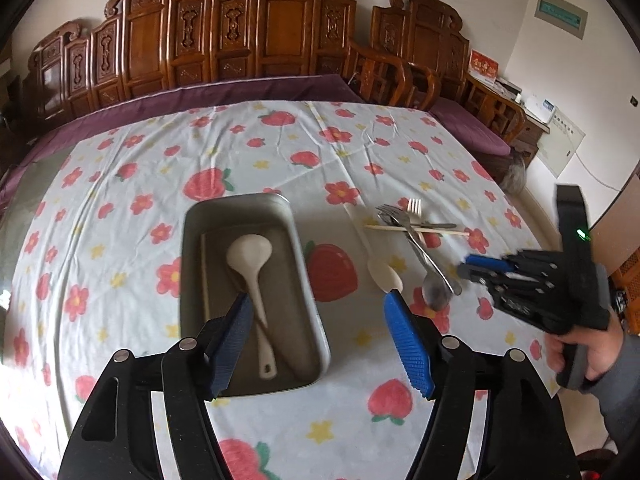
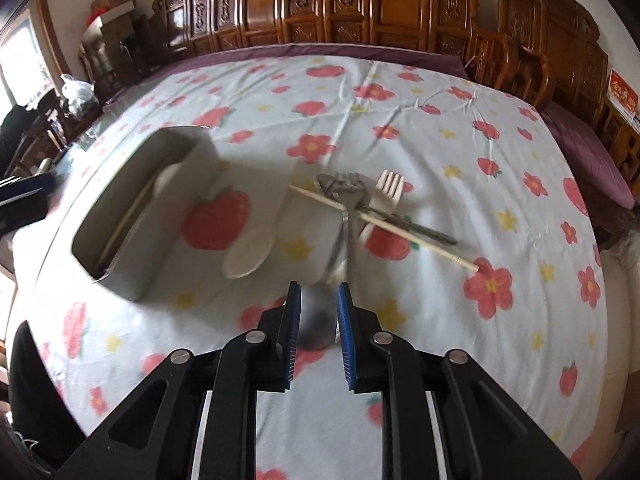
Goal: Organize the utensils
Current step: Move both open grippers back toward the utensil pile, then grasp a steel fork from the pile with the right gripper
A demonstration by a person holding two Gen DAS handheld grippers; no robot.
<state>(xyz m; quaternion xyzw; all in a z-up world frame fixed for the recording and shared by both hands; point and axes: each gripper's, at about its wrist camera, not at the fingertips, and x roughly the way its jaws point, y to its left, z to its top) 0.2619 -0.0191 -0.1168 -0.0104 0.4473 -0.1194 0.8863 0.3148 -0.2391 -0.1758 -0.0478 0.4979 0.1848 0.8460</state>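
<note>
A metal tray (image 1: 308,280) holds a cream ladle (image 1: 250,256) and one chopstick (image 1: 205,276); the tray also shows in the right wrist view (image 2: 132,276). To its right lie a cream spoon (image 1: 376,260), a metal spoon (image 1: 434,290), a metal fork (image 1: 394,214), a cream fork (image 1: 415,206) and a chopstick (image 1: 416,230). My left gripper (image 1: 316,298) is open over the tray's near end. My right gripper (image 2: 318,290) is partly open with the metal spoon's bowl (image 2: 318,316) between its fingers, not clamped.
The table wears a white cloth with strawberries and flowers (image 1: 340,152). Carved wooden chairs (image 1: 260,32) line the far edge. A purple cushion (image 2: 588,152) lies on the right bench. The person's hand (image 1: 576,348) holds the right gripper.
</note>
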